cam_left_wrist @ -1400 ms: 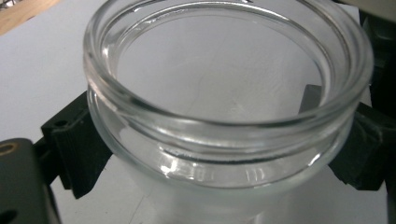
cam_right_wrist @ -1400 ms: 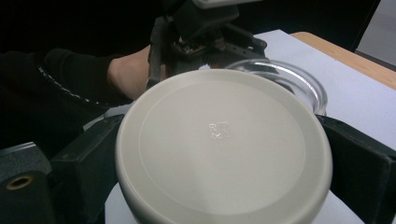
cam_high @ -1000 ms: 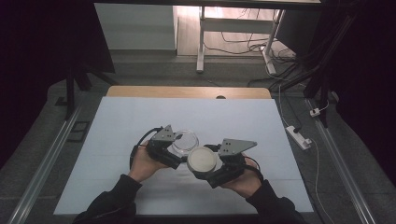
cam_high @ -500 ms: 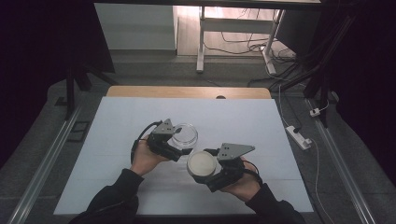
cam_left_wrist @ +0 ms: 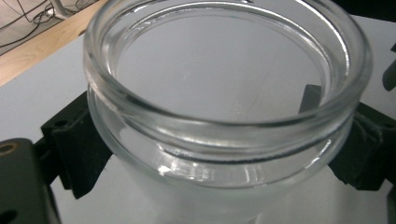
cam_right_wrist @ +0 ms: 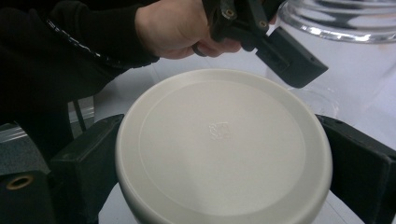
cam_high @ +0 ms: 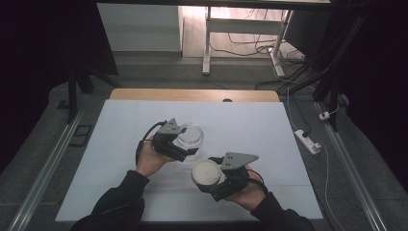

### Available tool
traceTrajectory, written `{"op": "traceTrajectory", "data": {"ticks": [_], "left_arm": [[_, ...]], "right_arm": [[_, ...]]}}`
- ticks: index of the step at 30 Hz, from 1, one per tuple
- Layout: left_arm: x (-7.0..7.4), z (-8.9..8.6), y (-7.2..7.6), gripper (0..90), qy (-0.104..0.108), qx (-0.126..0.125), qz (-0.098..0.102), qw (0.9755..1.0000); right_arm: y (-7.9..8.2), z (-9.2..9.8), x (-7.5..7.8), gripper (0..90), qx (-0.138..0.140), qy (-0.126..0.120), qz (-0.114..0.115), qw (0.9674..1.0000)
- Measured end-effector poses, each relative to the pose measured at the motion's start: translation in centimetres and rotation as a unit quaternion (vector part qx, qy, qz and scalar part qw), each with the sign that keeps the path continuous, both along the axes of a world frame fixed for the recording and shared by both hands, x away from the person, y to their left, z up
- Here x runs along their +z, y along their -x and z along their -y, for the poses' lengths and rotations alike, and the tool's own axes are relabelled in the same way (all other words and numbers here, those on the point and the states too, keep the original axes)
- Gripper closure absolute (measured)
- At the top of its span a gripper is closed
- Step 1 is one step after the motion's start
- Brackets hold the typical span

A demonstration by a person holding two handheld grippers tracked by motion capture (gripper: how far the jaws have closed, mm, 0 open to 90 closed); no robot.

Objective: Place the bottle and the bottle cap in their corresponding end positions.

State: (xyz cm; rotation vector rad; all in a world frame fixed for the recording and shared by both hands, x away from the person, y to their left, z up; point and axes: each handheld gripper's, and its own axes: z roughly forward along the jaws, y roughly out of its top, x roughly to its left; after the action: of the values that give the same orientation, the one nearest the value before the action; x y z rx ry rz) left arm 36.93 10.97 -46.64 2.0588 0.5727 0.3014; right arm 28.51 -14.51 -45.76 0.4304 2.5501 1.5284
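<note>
From the high view the left gripper (cam_high: 185,150) clamps an open glass jar (cam_high: 189,135) on the tabletop (cam_high: 269,130), the right gripper (cam_high: 208,185) holding its white lid (cam_high: 206,172) apart, nearer the person (rightward); the left gripper view shows jaws pinching the jar (cam_left_wrist: 224,116), mouth upward; the right gripper view shows jaws gripping the lid (cam_right_wrist: 224,144), flat, jar beyond.

Both forearms, in dark sleeves, come in from the near edge of the table and angle slightly toward each other. The left hand (cam_high: 150,160) grips the left gripper (cam_high: 185,147) from behind, its jaws pointing forward and to the right and spread wide, pressed against the two sides of a clear glass jar (cam_left_wrist: 224,98). The right hand (cam_high: 245,190) sits nearer the person and lower on the table, holding the right gripper (cam_high: 206,175) with its jaws aimed leftward, clamped on either edge of a round white lid (cam_right_wrist: 223,144). The two grippers lie near each other without touching.
</note>
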Motion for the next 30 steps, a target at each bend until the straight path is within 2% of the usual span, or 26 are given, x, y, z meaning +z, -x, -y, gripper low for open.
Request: {"op": "traceTrajectory", "data": {"ticks": [19, 30], "left_arm": [[0.0, 0.7, -1.5, 7.4, -0.002, 0.004, 0.004, 1.0000], [-0.5, 1.2, -2.7, 7.5, -0.001, 0.009, 0.003, 1.0000]], "right_arm": [[0.0, -0.9, -1.7, 7.1, 0.001, 0.012, 0.002, 0.9999], [-0.2, -1.7, -2.9, 7.1, 0.005, 0.018, -0.002, 0.9998]]}}
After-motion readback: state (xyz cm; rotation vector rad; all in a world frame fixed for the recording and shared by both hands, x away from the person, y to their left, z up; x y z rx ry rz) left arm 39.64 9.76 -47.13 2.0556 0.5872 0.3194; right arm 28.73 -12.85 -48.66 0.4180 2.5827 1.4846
